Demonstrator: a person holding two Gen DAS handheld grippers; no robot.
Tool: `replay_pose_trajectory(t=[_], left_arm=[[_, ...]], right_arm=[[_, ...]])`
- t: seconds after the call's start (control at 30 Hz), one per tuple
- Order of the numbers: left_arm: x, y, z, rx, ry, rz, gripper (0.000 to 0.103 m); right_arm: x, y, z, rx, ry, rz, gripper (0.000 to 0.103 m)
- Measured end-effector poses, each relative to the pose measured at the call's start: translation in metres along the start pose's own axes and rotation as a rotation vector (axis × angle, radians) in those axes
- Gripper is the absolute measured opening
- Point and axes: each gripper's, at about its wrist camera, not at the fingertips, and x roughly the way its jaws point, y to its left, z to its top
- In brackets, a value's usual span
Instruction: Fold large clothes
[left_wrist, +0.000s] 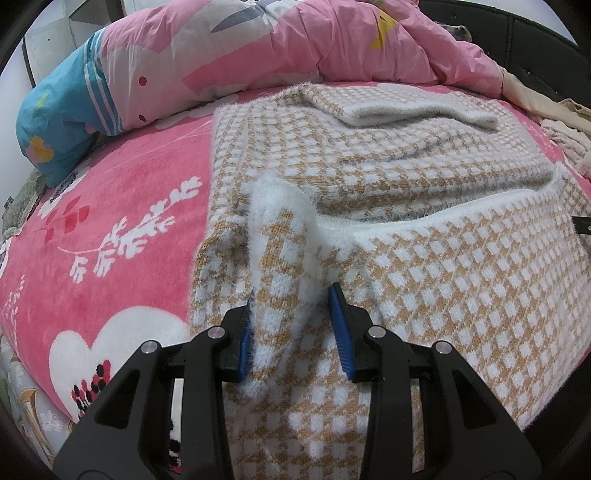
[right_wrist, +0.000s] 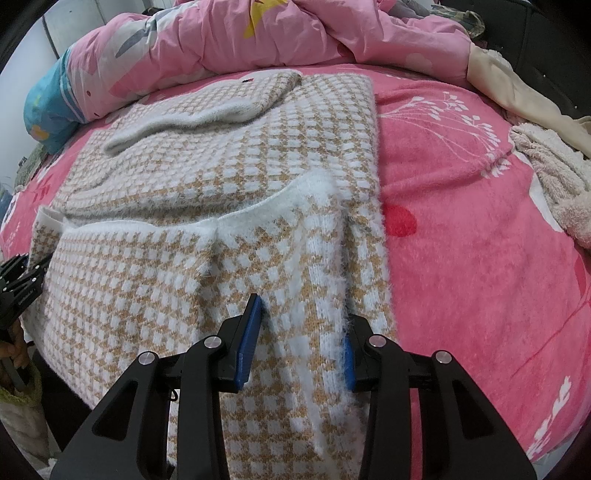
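A fuzzy tan-and-white checked sweater lies on a pink bed, its near hem folded up over the body; it also shows in the right wrist view. One sleeve lies across the top. My left gripper has its jaws apart, with the left corner of the white hem band draped between the blue pads. My right gripper also has its jaws apart, straddling the right corner of the folded hem. The left gripper also shows at the far left of the right wrist view.
A pink floral blanket covers the bed. A bunched pink and blue duvet lies along the far side. Cream towels and clothes lie at the right. A dark headboard is behind.
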Motion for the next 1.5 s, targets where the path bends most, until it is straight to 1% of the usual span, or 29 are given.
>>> replay_pose_trajectory(t=[0.47,0.57,0.73,0.83,0.93,1.07,1.27,1.33,1.4,1.43,1.5], left_arm=[[0.001,0.001,0.0,0.003,0.0,0.0,0.035],[0.001,0.0,0.0,-0.001,0.0,-0.001,0.035],[0.001,-0.001,0.0,-0.001,0.0,0.0,0.035],[0.002,0.0,0.0,0.0,0.0,-0.001,0.035],[0.002,0.0,0.0,-0.001,0.0,-0.001,0.035],[0.002,0.001,0.001,0.0,0.0,-0.001,0.035],[0.003,0.0,0.001,-0.003,0.0,-0.001,0.035],[0.003,0.0,0.001,-0.004,-0.001,-0.003,0.035],[0.004,0.0,0.002,-0.003,-0.004,-0.003,0.036],[0.005,0.0,0.003,0.0,-0.007,0.003,0.037],[0.002,0.001,0.004,-0.001,-0.031,0.0,0.035]], right_arm=[[0.001,0.002,0.003,-0.003,-0.016,-0.006,0.037],[-0.001,0.005,0.003,-0.024,-0.025,-0.025,0.035],[-0.008,0.016,-0.001,-0.066,-0.044,-0.071,0.028],[-0.01,0.023,-0.002,-0.093,-0.049,-0.102,0.027],[-0.011,0.024,-0.001,-0.093,-0.053,-0.115,0.027],[-0.012,0.022,-0.001,-0.086,-0.054,-0.113,0.027],[0.0,0.017,0.009,-0.079,-0.062,-0.099,0.027],[0.003,0.013,0.015,-0.065,-0.069,-0.086,0.018],[-0.001,0.015,0.014,-0.066,-0.089,-0.096,0.011],[-0.005,0.018,0.013,-0.075,-0.106,-0.108,0.01],[-0.014,0.024,0.011,-0.096,-0.139,-0.139,0.009]])
